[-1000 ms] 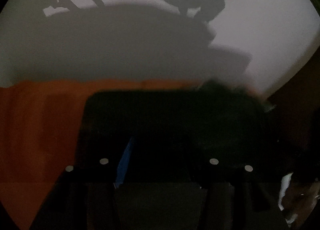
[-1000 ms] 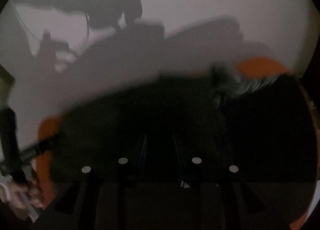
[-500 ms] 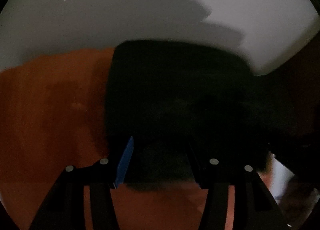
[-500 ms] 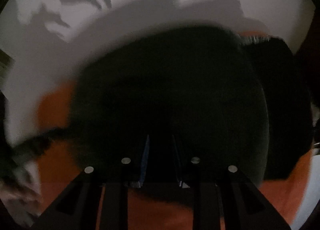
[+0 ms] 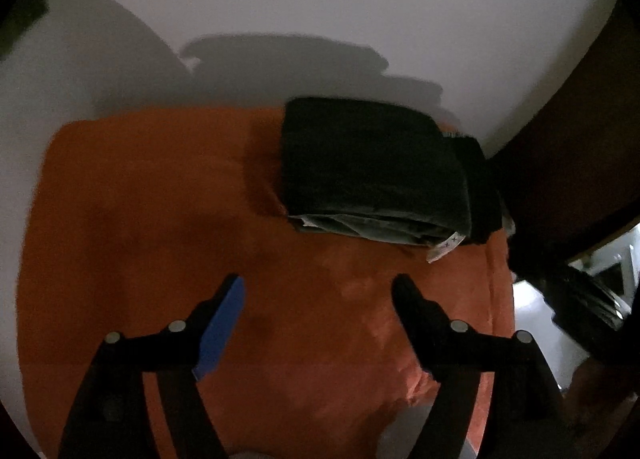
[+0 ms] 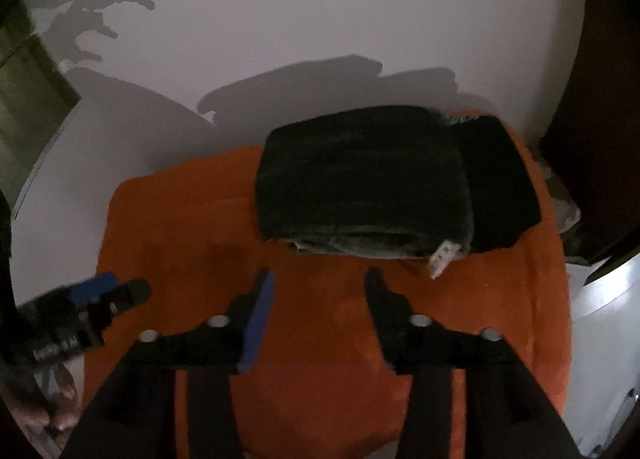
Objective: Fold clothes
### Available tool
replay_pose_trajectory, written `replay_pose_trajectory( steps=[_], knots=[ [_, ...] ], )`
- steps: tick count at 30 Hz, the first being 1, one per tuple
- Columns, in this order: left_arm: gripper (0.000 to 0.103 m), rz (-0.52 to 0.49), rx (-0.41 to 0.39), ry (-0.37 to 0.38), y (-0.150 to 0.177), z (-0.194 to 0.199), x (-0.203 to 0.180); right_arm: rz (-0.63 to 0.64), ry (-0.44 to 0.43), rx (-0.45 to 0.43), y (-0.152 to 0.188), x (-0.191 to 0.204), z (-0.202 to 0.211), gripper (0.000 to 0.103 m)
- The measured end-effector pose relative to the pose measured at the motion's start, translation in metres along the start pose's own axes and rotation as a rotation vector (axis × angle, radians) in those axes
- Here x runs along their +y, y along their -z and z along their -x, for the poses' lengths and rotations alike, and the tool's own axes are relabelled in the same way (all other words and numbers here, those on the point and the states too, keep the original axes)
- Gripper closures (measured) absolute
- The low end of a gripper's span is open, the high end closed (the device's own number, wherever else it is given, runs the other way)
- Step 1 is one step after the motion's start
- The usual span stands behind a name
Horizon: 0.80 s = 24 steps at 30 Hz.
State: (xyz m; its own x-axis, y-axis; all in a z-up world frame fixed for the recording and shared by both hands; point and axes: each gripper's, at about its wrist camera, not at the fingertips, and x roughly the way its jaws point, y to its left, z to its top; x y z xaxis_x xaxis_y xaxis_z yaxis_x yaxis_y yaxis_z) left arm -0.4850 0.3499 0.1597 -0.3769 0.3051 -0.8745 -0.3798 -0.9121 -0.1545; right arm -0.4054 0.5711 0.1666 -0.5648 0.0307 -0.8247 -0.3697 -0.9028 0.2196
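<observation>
A dark folded garment (image 5: 372,167) lies on the far right part of an orange blanket (image 5: 160,219), its white tag (image 5: 446,247) at the near corner. The left gripper (image 5: 318,293) and right gripper (image 6: 320,279) hover apart from it, fingers just opened, nothing between them. Only the right wrist view shows the left gripper from the side and a second dark garment (image 6: 500,183) touching the first.

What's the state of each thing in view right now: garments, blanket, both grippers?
dark folded garment: folded flat on the blanket, white tag sticking out at its near edge.
second dark garment: folded, lying against the first one's right side.
orange blanket: spread flat under both.
left gripper: open, empty, jaws just opening.
right gripper: open, empty, jaws just opening.
</observation>
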Motion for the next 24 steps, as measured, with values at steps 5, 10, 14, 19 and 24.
replay_pose_trajectory(
  steps=[5,10,14,19,24],
  knots=[
    [0.025,-0.002,-0.051,-0.095,0.064,0.041,-0.027,0.046,-0.022,-0.048,0.048,-0.007,0.052,0.055],
    [0.025,-0.038,-0.056,-0.087,0.087,0.035,-0.055,0.074,-0.021,-0.088,0.072,-0.024,0.077,0.054],
    [0.025,-0.014,-0.092,-0.067,0.096,0.027,-0.062,0.073,-0.007,-0.040,0.083,-0.039,0.063,0.049],
    [0.025,-0.021,-0.093,-0.055,0.113,0.001,-0.073,0.108,0.046,-0.041,0.115,-0.053,0.037,0.021],
    [0.025,-0.085,-0.086,-0.037,0.162,-0.022,-0.081,0.103,0.024,-0.024,0.161,-0.061,0.008,0.016]
  ],
)
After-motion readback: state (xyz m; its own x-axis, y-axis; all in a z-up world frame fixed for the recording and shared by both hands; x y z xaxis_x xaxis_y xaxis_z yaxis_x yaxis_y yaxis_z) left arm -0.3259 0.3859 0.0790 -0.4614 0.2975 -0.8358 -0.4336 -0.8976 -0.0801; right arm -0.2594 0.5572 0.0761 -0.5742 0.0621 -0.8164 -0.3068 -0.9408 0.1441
